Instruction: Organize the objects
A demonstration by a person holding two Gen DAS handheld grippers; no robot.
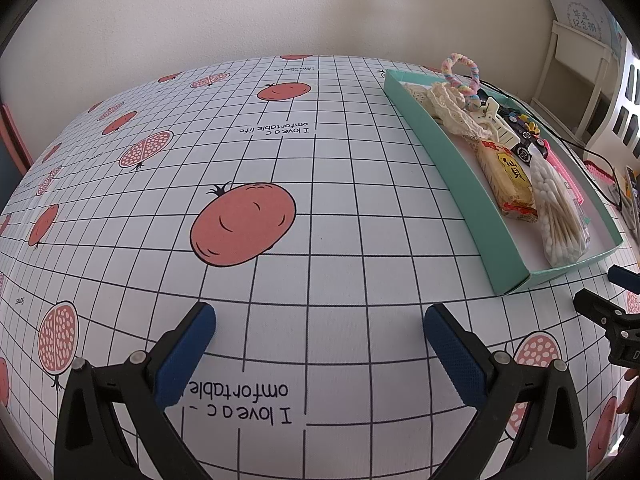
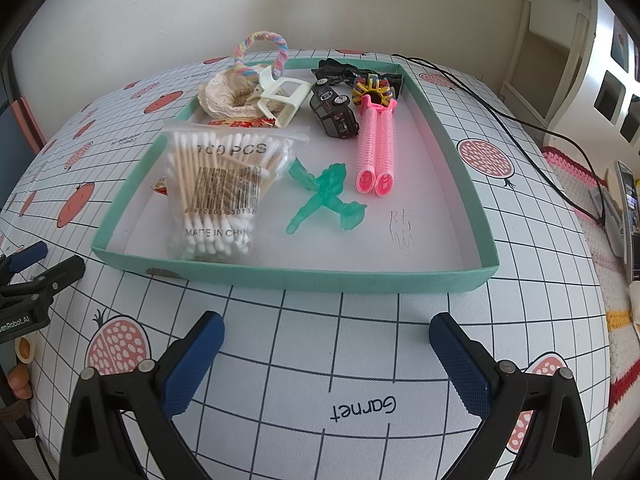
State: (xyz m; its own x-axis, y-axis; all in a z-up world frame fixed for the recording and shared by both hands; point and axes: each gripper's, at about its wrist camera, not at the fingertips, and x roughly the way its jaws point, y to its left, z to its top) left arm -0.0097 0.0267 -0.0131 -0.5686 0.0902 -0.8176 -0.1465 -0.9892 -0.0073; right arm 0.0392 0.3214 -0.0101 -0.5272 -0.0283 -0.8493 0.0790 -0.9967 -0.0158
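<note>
We see both tools empty with fingers spread wide: left gripper (image 1: 320,344) over bare gridded tablecloth (image 1: 320,208), right gripper (image 2: 326,354) just short of the near wall of the teal tray (image 2: 288,278). All items sit inside the tray: bag of cotton swabs (image 2: 224,196) at near left, partly over a red-and-yellow snack packet (image 1: 506,178), green figure (image 2: 328,196) in the middle, pink rollers (image 2: 378,148) right of it. Toward the far end we have the black toy car (image 2: 334,110), white hair clip (image 2: 280,98), lace trim (image 2: 224,98) and pastel twisted loop (image 2: 260,50) leaning over the far rim.
</note>
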